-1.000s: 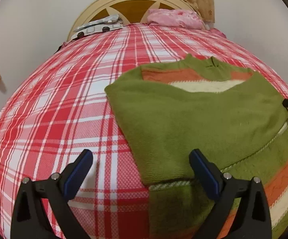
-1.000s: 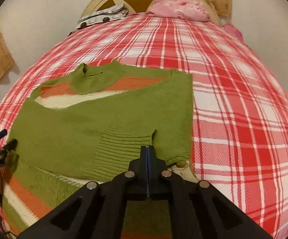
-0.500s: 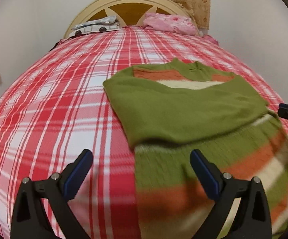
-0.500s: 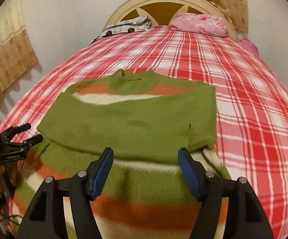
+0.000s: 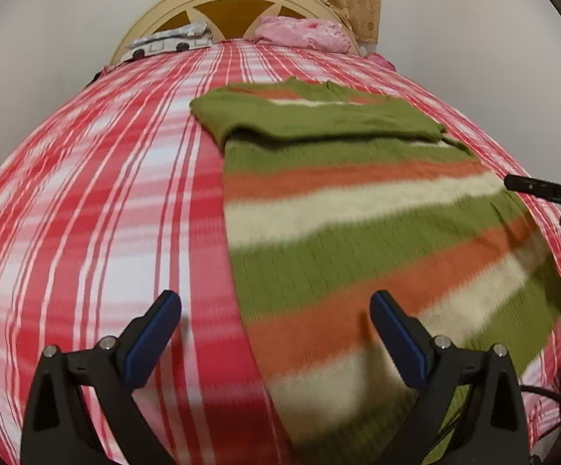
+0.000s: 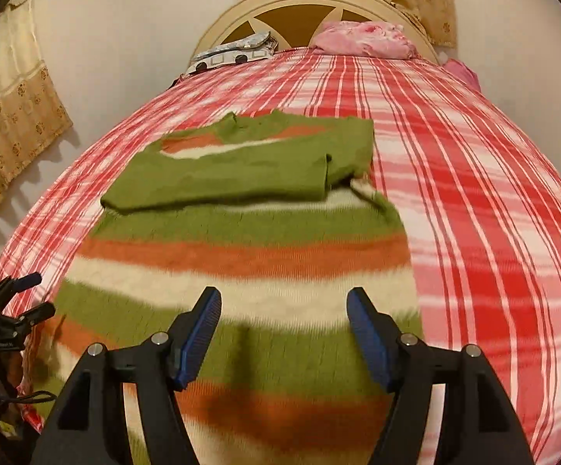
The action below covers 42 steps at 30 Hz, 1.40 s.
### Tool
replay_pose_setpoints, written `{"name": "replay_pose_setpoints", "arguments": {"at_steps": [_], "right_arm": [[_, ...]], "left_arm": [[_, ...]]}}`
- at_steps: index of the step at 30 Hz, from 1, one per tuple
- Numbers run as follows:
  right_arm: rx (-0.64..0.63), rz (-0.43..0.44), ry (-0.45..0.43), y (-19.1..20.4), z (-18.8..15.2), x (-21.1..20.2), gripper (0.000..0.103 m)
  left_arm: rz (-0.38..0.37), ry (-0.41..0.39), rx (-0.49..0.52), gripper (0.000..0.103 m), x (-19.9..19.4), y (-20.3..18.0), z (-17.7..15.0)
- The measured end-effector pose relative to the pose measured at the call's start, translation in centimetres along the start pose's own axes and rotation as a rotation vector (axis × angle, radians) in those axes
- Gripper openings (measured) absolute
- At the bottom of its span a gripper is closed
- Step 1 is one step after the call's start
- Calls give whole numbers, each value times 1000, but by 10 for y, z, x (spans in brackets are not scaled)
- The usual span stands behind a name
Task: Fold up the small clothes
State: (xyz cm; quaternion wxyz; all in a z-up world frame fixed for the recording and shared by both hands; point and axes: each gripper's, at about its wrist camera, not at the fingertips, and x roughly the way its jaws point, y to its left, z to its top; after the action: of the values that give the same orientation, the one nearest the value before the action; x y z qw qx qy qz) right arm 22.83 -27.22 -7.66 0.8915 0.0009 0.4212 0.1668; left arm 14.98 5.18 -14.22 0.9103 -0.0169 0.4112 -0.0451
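A small sweater (image 5: 358,209) striped green, orange and cream lies flat on the red plaid bed cover (image 5: 86,193), neck toward the headboard. Its green sleeves (image 6: 233,178) are folded across the chest. My left gripper (image 5: 275,302) hovers open over the sweater's lower left edge, nothing between its blue pads. My right gripper (image 6: 284,298) hangs open above the lower stripes of the sweater (image 6: 241,255), also empty. Each gripper shows at the edge of the other's view: the right gripper (image 5: 544,190) and the left gripper (image 6: 20,302), each held by a hand.
A pink cloth (image 6: 361,37) and a patterned grey-white item (image 6: 233,56) lie by the cream headboard (image 6: 319,0). Beige curtains hang behind the headboard and on the left wall (image 6: 9,116). Bare plaid cover stretches on both sides of the sweater.
Both grippers have drawn back from the chest toward the sweater's hem. The right gripper, shut a second ago at the sleeve cuff, now stands open. The sleeve stays folded over.
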Motion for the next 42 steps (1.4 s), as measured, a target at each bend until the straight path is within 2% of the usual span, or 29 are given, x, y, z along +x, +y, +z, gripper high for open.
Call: {"name": "replay_pose_setpoints", "arguments": {"at_steps": [5,9,12,17,20,21,22,23,24,26,27,30,32,36,39,42], "right_arm": [[16,11,13,5,-29,-10,68],[16,-5,16,8,-47,-22,68],[29,-21,8,8,-60,-35,68],[49,-46,4,6,-76,-52,68],[47,-67,-1,7,-86,-62,68],[49,-70,-6,7,-88,-65,68],[52,-74,-16,6,-90,-68,68],[58,-84,-35,6,-91,-73,68],[66,-93,-57,5,-94,-78,68],[82,-75,-86,3,-96,-87,68],[89,-64,-95,2,-97,-90,68],[120,-49,-109,-2,-95,-93,68],[117,-67,-98,-4,-97,-93,68],[140,-101,-76,-18,-108,-96,68],[191,-108,-51,-35,-121,-101,68],[187,-115,-28,-40,-130,-103,68]], "left_arm": [[-28,32,-43,99,-8,-3,-27],[-42,43,-30,91,-14,-9,-43],[-72,49,-38,89,-18,-11,-50],[-154,54,-84,80,-29,-6,-62],[-169,56,-104,70,-34,-2,-68],[-180,57,-114,62,-37,-1,-70],[-210,57,-117,41,-39,-1,-73],[-226,65,-109,33,-40,-3,-75],[-228,76,-102,30,-40,-5,-78],[-226,93,-102,30,-39,-8,-82],[-208,97,-108,36,-37,-9,-83],[-215,108,-127,37,-35,-7,-83],[-210,113,-123,38,-35,-8,-82],[-242,143,-132,47,-29,-9,-85],[-247,135,-119,46,-30,-12,-86],[-249,130,-103,45,-29,-15,-86]]}}
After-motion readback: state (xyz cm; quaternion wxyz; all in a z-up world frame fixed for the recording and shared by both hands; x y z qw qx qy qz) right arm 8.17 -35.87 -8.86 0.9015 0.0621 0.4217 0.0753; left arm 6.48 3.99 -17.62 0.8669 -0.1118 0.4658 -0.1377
